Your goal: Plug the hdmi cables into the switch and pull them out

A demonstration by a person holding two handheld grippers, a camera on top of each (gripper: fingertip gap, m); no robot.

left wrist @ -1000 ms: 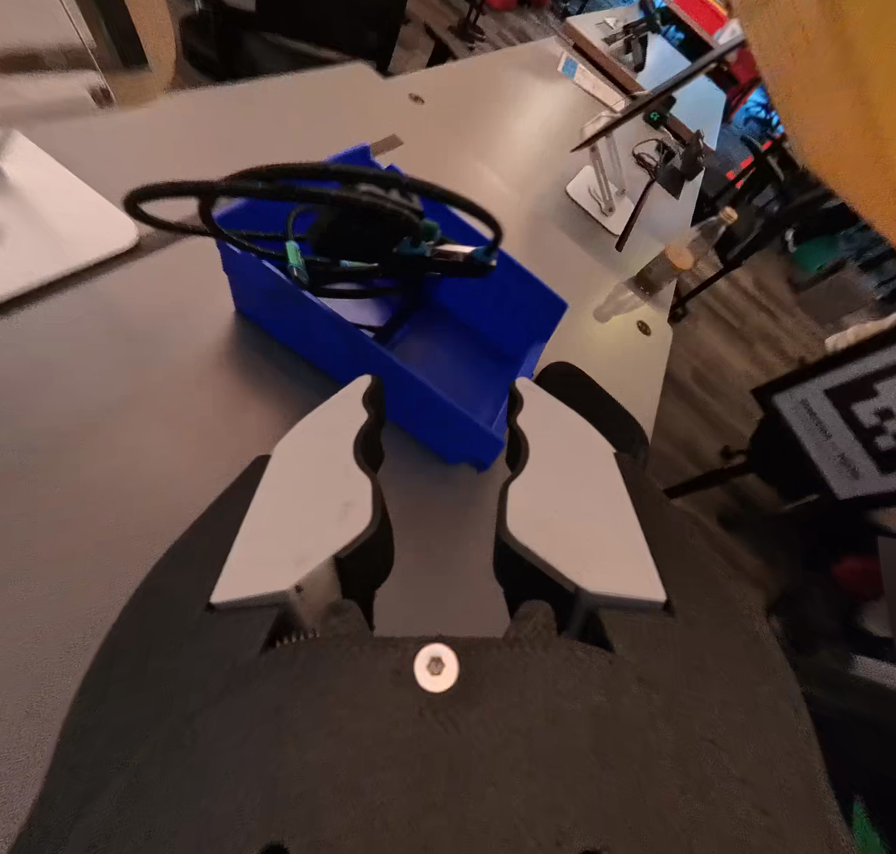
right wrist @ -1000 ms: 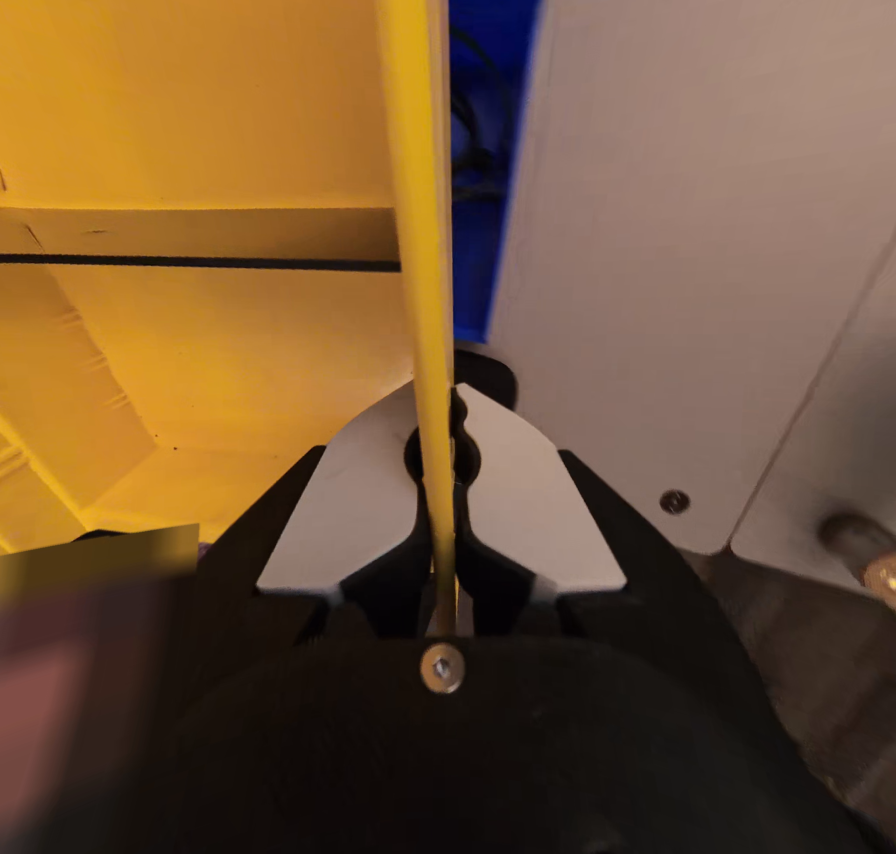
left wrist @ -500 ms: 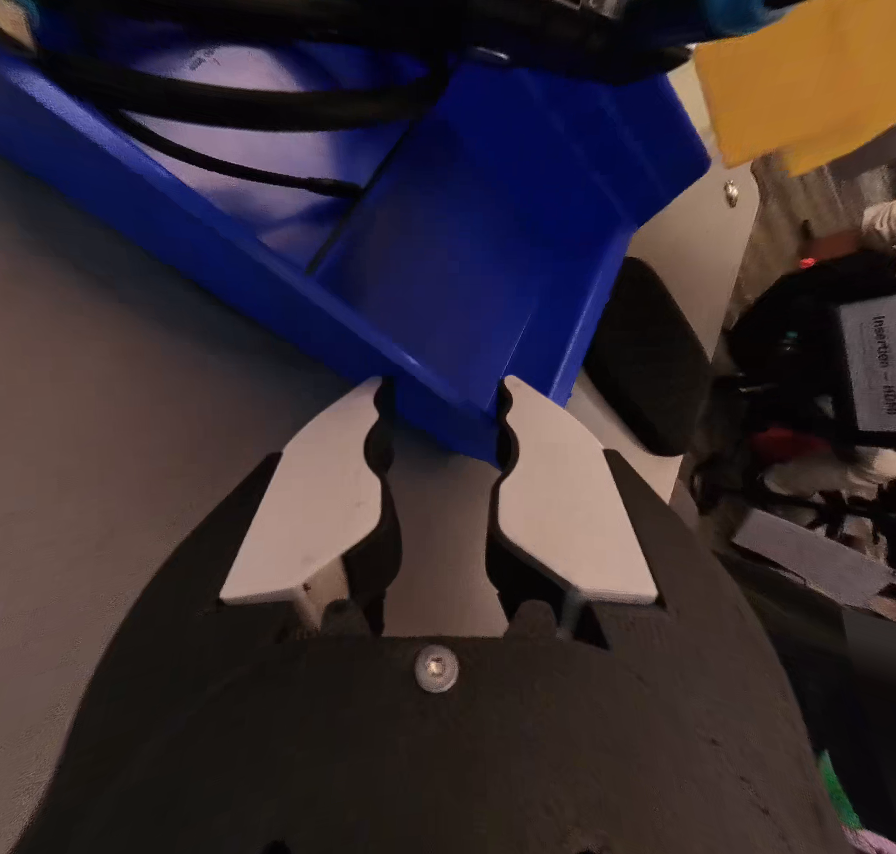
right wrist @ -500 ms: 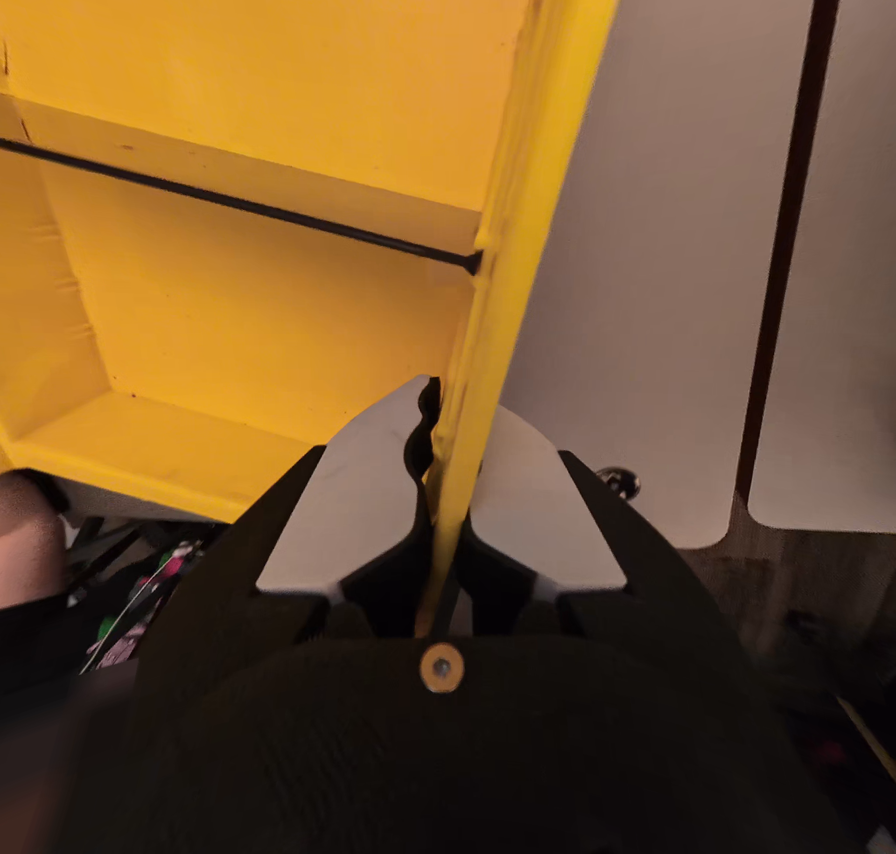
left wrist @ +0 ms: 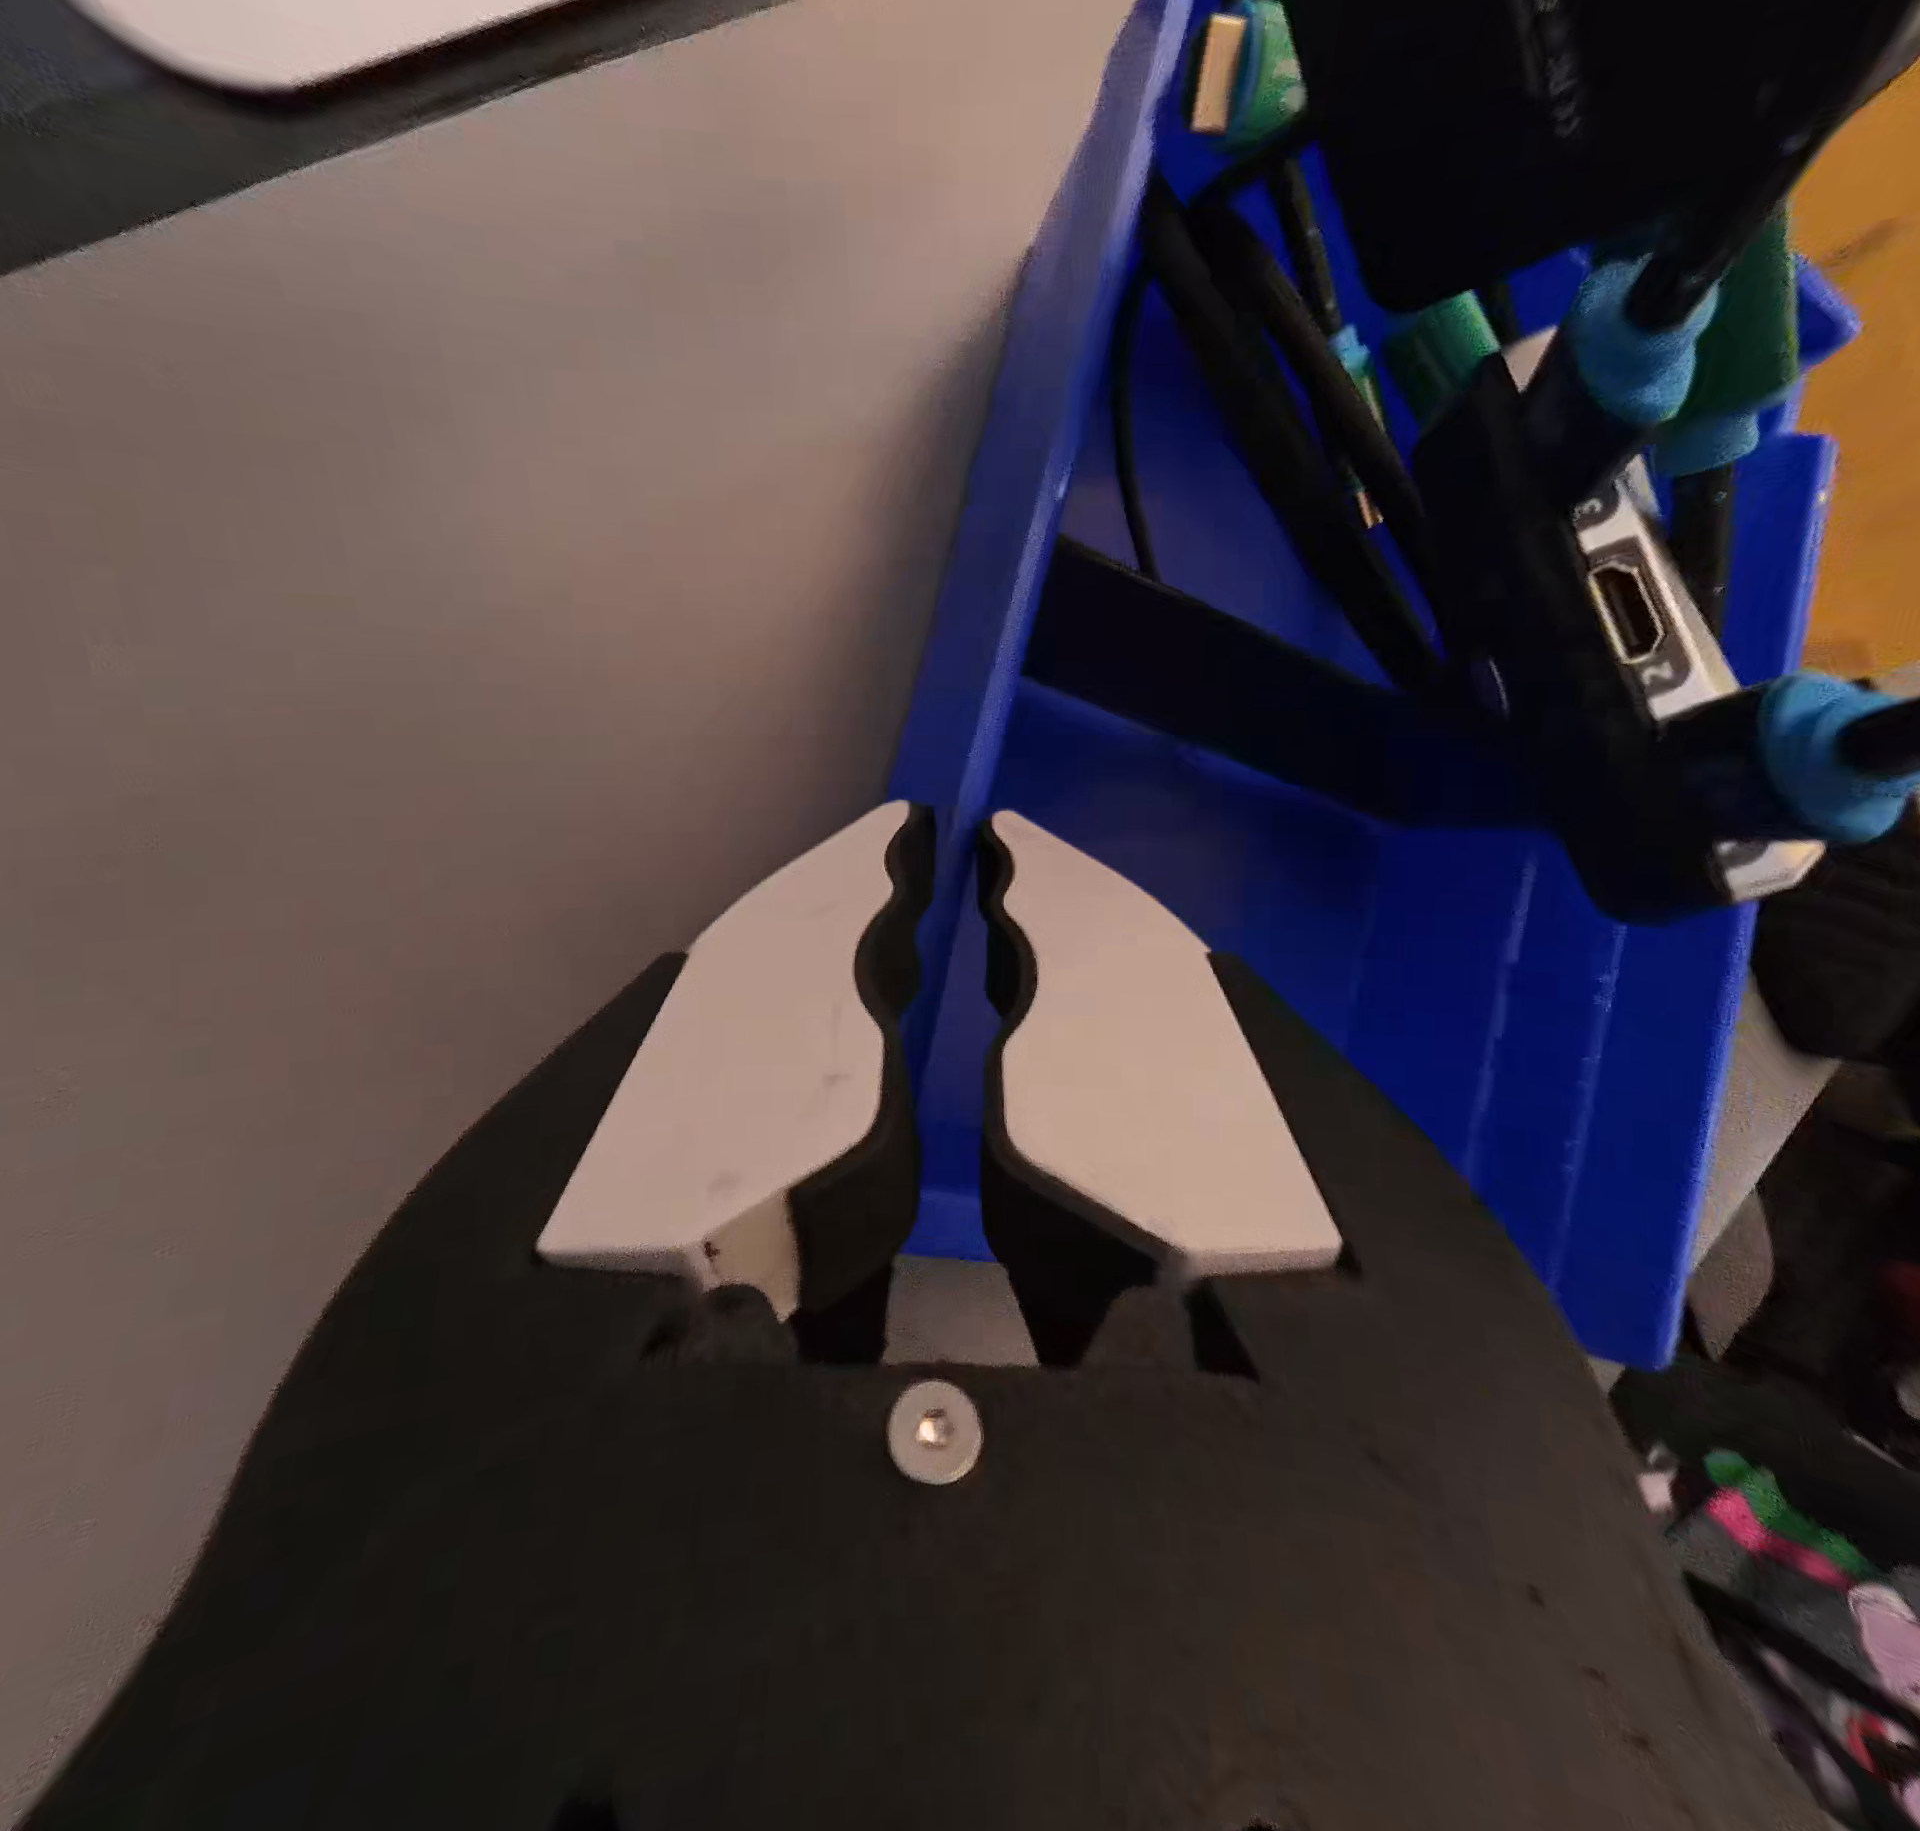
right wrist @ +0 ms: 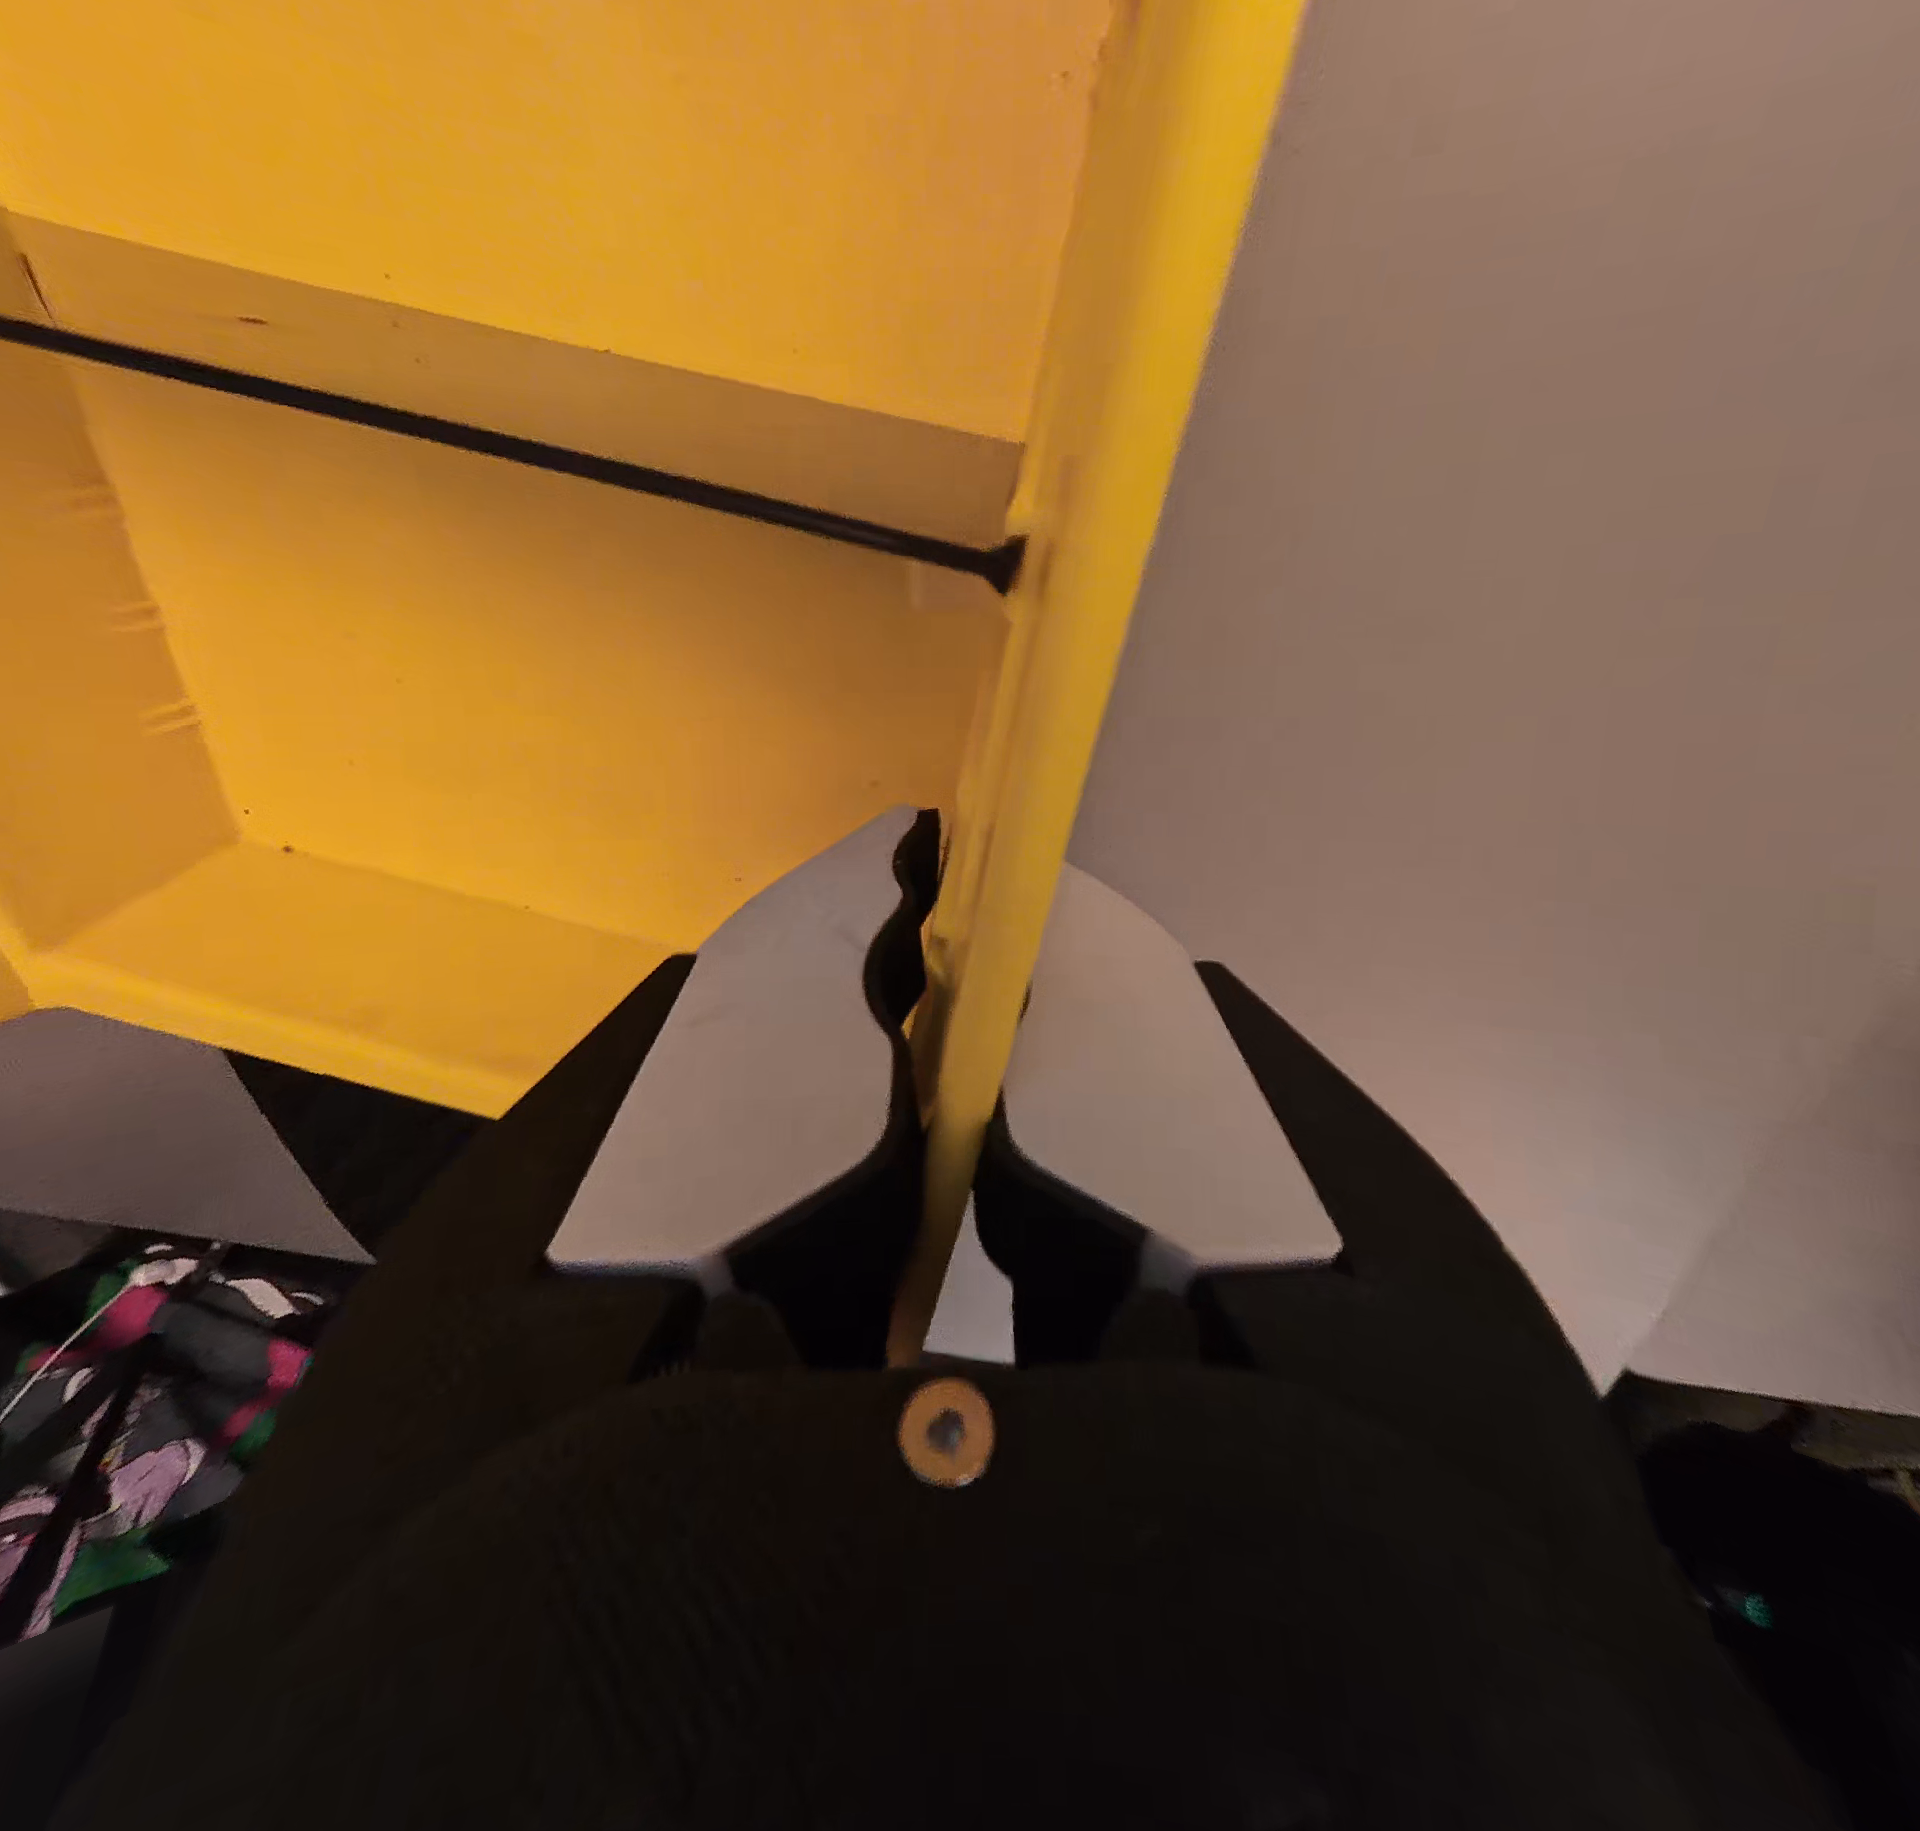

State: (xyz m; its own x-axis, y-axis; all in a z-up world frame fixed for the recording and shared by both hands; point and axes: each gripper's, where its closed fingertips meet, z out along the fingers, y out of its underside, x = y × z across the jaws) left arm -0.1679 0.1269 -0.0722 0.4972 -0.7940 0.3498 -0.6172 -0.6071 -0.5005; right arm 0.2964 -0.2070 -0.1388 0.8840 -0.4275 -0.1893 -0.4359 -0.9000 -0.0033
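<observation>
HDMI switch (left wrist: 1652, 628) and black hdmi cables (left wrist: 1278, 410) piled in far end of blue bin (left wrist: 1455, 1002) on grey table (left wrist: 468, 586); your left gripper (left wrist: 954, 846) clamped on blue bin's side wall; your right gripper (right wrist: 971, 846) pinches yellow bin (right wrist: 520, 171) wall

The left gripper (left wrist: 954, 836) has its jaws drawn close on the near side wall of a blue bin (left wrist: 1049, 493), one finger outside the wall and one inside it, the wall running up between them. Ahead and to the right of the fingertips, the bin holds a tangle of black cables (left wrist: 1278, 431) with green and blue collars at their plugs. A switch (left wrist: 1631, 597) with a pale port face lies among them, one open port showing. The grey table (left wrist: 468, 586) spreads to the left of the tool.
</observation>
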